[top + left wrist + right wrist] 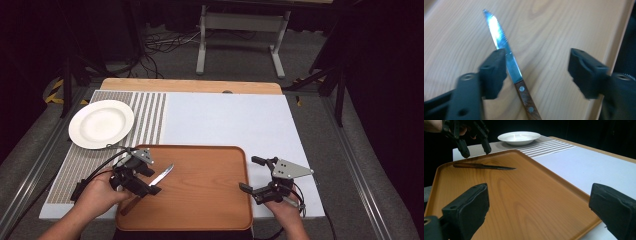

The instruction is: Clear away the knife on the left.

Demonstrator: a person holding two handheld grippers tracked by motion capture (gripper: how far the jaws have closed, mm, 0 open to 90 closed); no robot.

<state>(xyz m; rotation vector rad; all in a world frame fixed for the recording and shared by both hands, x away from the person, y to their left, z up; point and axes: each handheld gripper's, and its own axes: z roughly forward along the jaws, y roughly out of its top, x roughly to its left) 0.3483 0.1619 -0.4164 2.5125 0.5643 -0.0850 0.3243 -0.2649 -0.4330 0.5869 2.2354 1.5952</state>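
Note:
A knife with a wooden handle and a serrated blade lies on the left part of a brown wooden tray. My left gripper hovers just over the knife near where blade meets handle. It is open, with the blade close by one jaw, and holds nothing. In the right gripper view the left gripper hangs a little above the knife. My right gripper is open and empty at the tray's right edge, looking across the tray.
A white plate sits on a striped placemat at the far left, beyond the tray. A pale blue mat covers the table. A table frame and cables stand on the floor behind.

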